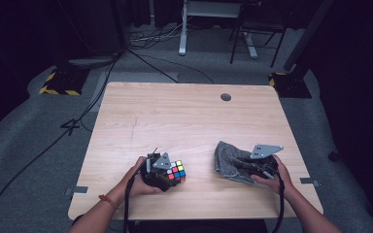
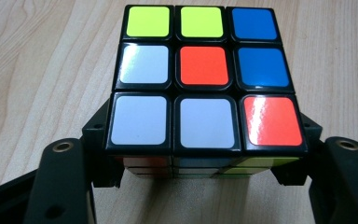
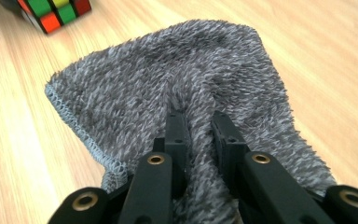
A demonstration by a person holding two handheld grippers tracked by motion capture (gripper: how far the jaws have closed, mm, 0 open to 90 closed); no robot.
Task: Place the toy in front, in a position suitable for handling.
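Note:
A colourful puzzle cube (image 1: pixel 177 171) sits near the table's front, left of centre. My left gripper (image 1: pixel 167 175) is shut on the cube (image 2: pixel 205 79), its jaws pressing the cube's two lower sides. In the left gripper view the cube's top face shows white, red, blue and yellow-green squares. A fuzzy grey cloth (image 1: pixel 230 161) lies at the front right. My right gripper (image 1: pixel 245 170) is shut on a pinched fold of the cloth (image 3: pixel 168 84), which bunches up between the jaws. The cube's corner (image 3: pixel 56 11) peeks in at the top left of the right gripper view.
The light wooden table (image 1: pixel 184 116) has a round cable hole (image 1: pixel 226 97) near its far edge. Beyond it lie grey carpet, black cables (image 1: pixel 53 145) and desk legs (image 1: pixel 182 29). The person's forearms come in from the bottom edge.

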